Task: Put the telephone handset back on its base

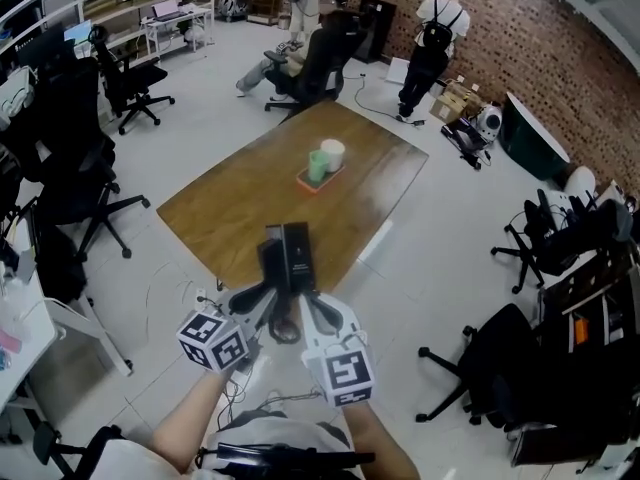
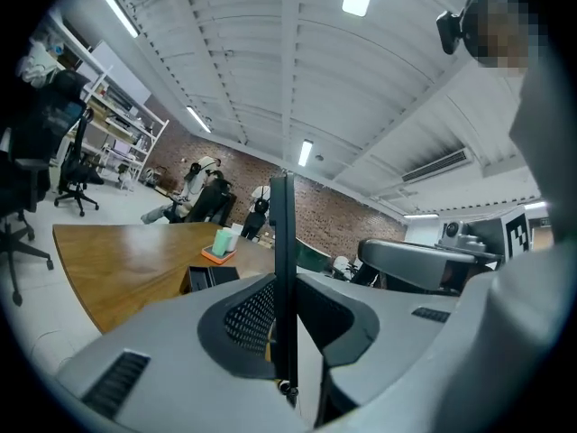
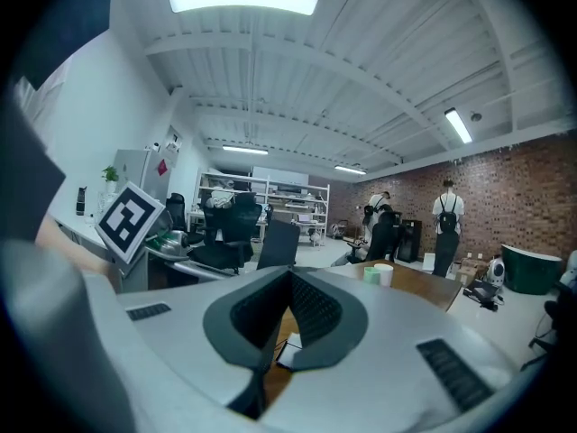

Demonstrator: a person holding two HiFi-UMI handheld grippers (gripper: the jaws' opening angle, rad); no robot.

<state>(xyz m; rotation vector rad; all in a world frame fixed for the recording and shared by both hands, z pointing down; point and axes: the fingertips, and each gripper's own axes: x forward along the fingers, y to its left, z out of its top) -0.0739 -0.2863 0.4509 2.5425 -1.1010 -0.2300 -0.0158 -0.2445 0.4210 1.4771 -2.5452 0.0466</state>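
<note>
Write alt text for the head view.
The left gripper holds a black handset, the right gripper beside it, at the near edge of a wooden table. Farther back, an orange tray holds two cups; office chairs stand around.

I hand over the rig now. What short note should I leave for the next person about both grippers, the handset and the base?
Left gripper: shut on the handset, a thin black slab held upright.
Right gripper: shut, nothing between its jaws.
Base: on the wooden table, nearer to us than the tray with cups.
Done: handset is in the grip.
Left: bring it over the base, set it down, open the left jaws.
</note>
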